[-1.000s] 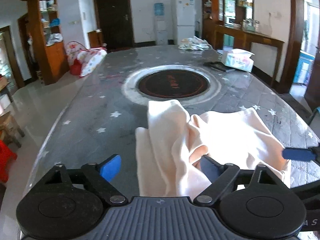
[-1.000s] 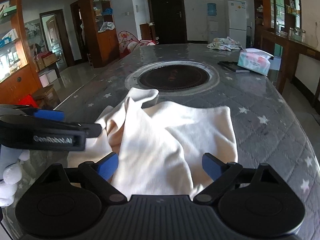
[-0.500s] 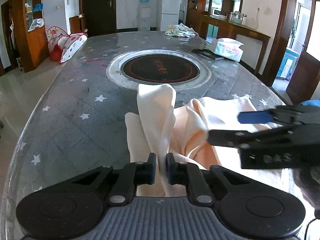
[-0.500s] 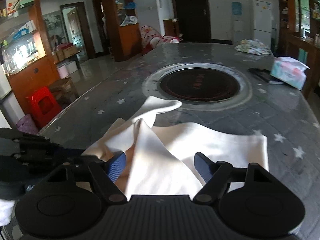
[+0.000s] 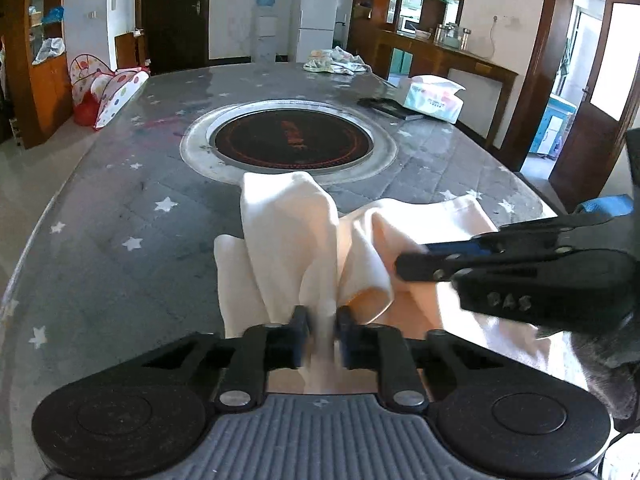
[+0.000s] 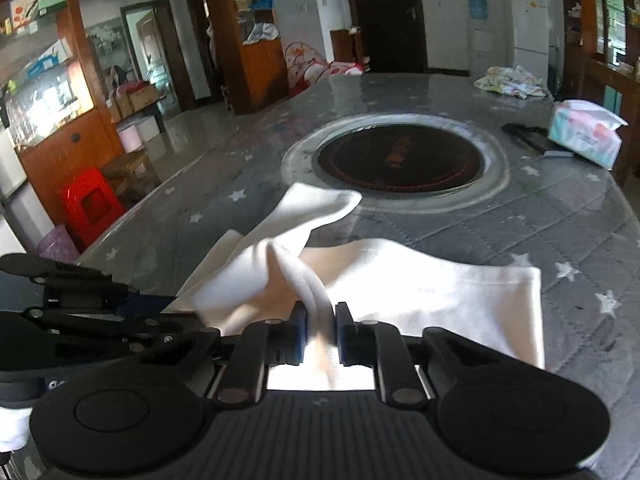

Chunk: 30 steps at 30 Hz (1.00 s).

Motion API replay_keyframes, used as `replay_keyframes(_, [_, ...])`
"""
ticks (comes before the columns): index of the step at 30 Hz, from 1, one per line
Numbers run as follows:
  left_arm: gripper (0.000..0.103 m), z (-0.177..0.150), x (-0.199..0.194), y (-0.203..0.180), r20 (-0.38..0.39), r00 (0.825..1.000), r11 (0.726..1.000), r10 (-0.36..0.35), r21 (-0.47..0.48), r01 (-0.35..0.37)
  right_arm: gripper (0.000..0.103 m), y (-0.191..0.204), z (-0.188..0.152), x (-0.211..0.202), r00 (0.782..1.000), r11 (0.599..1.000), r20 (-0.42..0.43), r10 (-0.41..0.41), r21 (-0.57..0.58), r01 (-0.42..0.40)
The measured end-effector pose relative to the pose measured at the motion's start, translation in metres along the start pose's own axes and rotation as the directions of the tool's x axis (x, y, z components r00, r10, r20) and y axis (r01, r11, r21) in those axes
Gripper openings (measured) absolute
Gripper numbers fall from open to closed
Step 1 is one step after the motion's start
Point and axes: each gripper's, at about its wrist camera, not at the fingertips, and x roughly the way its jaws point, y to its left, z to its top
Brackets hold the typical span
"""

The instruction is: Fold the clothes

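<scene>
Cream cotton garment [image 5: 288, 240] lying bunched on grey star-quilted table [image 5: 120, 208]; left tool [image 5: 323, 334] and right tool [image 6: 320, 334] each pinching its fold.

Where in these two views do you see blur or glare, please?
Left wrist view: the cream garment smears between the left tool's shut fingers, and the doorway on the right is blown out. Right wrist view: the cloth clamped in the right tool glares white, and the glossy table reflects light.
</scene>
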Motion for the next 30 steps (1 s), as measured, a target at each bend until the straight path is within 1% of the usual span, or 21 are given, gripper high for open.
replay_keyframes(3, [0.009, -0.002, -0.013, 0.002, 0.034, 0.999, 1.000, 0.002, -0.018, -0.002, 0.009, -0.004, -0.002, -0.016, 0.999, 1.000, 0.032, -0.015, 0.010, 0.015])
replay_keyframes(7, [0.008, -0.005, -0.039, 0.005, 0.088, 0.996, 0.999, 0.000, -0.041, 0.004, 0.009, -0.009, -0.006, -0.038, 0.997, 0.999, 0.075, -0.036, 0.024, 0.034])
replay_keyframes(8, [0.007, -0.007, -0.046, 0.005, 0.101, 0.995, 0.999, 0.004, -0.039, 0.000, 0.007, -0.010, -0.006, -0.044, 0.995, 0.999, 0.086, -0.041, 0.028, 0.039])
replay_keyframes(9, [0.007, -0.008, -0.053, 0.004, 0.116, 0.993, 1.000, 0.006, -0.030, -0.002, 0.004, -0.011, -0.008, -0.056, 0.992, 0.998, 0.108, -0.063, 0.033, 0.060])
replay_keyframes(11, [0.007, -0.013, -0.067, 0.003, 0.138, 0.990, 1.000, 0.010, -0.016, -0.008, 0.004, -0.015, -0.010, -0.071, 0.986, 0.994, 0.138, -0.099, 0.054, 0.092])
replay_keyframes(14, [0.007, -0.023, -0.086, 0.006, 0.155, 0.988, 0.999, 0.021, -0.028, -0.017, 0.003, -0.025, -0.015, -0.100, 0.967, 0.983, 0.191, -0.169, 0.099, 0.152])
replay_keyframes(16, [0.006, -0.032, -0.097, 0.009, 0.162, 0.986, 0.999, 0.027, -0.045, -0.020, 0.003, -0.032, -0.020, -0.116, 0.957, 0.976, 0.208, -0.201, 0.130, 0.177])
replay_keyframes(18, [0.006, -0.041, -0.106, 0.012, 0.163, 0.986, 0.998, 0.034, -0.062, -0.024, 0.003, -0.036, -0.027, -0.128, 0.949, 0.965, 0.204, -0.241, 0.149, 0.214])
replay_keyframes(19, [0.006, -0.046, -0.111, 0.012, 0.164, 0.986, 0.997, 0.036, -0.070, -0.025, 0.003, -0.038, -0.031, -0.131, 0.949, 0.964, 0.196, -0.247, 0.151, 0.220])
replay_keyframes(22, [0.006, -0.060, -0.123, 0.014, 0.165, 0.986, 0.995, 0.037, -0.099, -0.021, 0.007, -0.037, -0.038, -0.135, 0.957, 0.968, 0.177, -0.229, 0.142, 0.206])
replay_keyframes(23, [0.006, -0.065, -0.128, 0.014, 0.165, 0.986, 0.994, 0.037, -0.110, -0.019, 0.011, -0.035, -0.039, -0.133, 0.960, 0.971, 0.174, -0.219, 0.138, 0.196])
replay_keyframes(24, [0.006, -0.070, -0.132, 0.015, 0.164, 0.986, 0.993, 0.036, -0.120, -0.016, 0.018, -0.032, -0.039, -0.131, 0.966, 0.975, 0.167, -0.200, 0.129, 0.179])
replay_keyframes(25, [0.006, -0.075, -0.137, 0.015, 0.162, 0.986, 0.992, 0.035, -0.129, -0.014, 0.021, -0.028, -0.038, -0.128, 0.970, 0.979, 0.160, -0.181, 0.120, 0.163])
replay_keyframes(27, [0.006, -0.085, -0.142, 0.015, 0.149, 0.988, 0.990, 0.036, -0.143, -0.014, 0.035, -0.020, -0.037, -0.120, 0.978, 0.987, 0.149, -0.146, 0.089, 0.133])
replay_keyframes(30, [0.006, -0.097, -0.147, 0.017, 0.128, 0.991, 0.986, 0.034, -0.167, -0.012, 0.040, -0.002, -0.030, -0.091, 0.989, 0.995, 0.111, -0.095, 0.035, 0.091])
